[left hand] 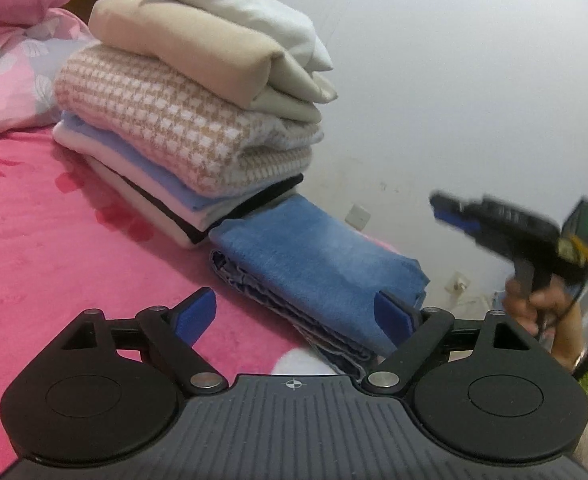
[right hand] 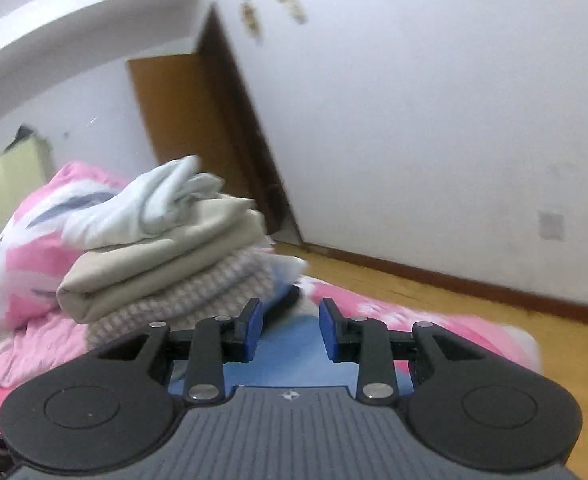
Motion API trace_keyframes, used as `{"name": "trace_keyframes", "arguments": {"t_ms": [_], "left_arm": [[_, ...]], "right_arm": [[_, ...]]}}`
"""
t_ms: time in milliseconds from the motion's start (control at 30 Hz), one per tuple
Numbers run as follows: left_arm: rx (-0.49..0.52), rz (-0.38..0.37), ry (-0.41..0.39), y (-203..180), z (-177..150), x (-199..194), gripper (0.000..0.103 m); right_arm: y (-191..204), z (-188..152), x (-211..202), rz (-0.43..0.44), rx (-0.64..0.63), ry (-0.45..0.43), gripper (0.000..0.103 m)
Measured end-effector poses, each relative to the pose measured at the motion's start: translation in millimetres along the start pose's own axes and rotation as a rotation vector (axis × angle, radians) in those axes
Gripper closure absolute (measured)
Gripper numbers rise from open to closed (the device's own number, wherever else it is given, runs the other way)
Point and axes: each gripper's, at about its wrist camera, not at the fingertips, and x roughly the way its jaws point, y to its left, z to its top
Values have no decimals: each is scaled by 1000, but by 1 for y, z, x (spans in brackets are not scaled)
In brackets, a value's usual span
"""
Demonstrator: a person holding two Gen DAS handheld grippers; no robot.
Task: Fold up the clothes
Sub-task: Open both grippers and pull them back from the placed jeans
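My worry is the tall stack of folded clothes (left hand: 189,92): the pale garment (left hand: 237,12) on top sits loosely, and a careless nudge could tip it. The folded jeans (left hand: 318,264) lie just beside the stack's base, one end tucked against it, so lifting them might drag the bottom layers. My left gripper (left hand: 296,312) hangs with jaws spread wide, empty, above the near end of the jeans. My right gripper (right hand: 289,326) is partly parted, nothing between its pads. Everything rests on a pink bedspread (left hand: 53,248); beyond the stack are a white wall (left hand: 474,80), a brown door (right hand: 181,120) and wooden flooring (right hand: 414,288).
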Motion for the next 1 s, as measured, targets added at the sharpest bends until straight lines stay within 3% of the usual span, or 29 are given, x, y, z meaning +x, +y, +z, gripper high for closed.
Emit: {"name": "trace_keyframes", "arguments": {"t_ms": [100, 200, 267, 400, 467, 533, 600, 700, 900, 1000], "left_arm": [[-3, -9, -1, -12, 0, -6, 12], [-16, -16, 7, -24, -1, -19, 11], [-25, -19, 10, -31, -3, -31, 10], [-22, -3, -11, -38, -11, -56, 5], [-27, 14, -2, -42, -15, -61, 5], [-53, 38, 28, -46, -19, -62, 5], [-74, 55, 51, -50, -24, -65, 5], [-68, 81, 49, -58, -30, -78, 2], [-65, 107, 36, -76, -41, -111, 0], [-35, 122, 24, -89, -49, -130, 0]], "right_arm": [[-1, -22, 4, -43, -58, 59, 69], [3, -50, 26, -147, -161, 198, 71], [13, -53, 16, -179, -184, 172, 70], [49, -53, -14, -64, -187, 42, 70], [64, -67, -10, -15, -211, 90, 70], [78, -86, 2, -35, -271, 169, 69], [92, -93, -7, -64, -313, 170, 69], [103, -95, -43, -39, -260, 143, 68], [115, -107, -119, -89, -160, 167, 54], [116, -111, -149, -87, -69, 187, 36]]}}
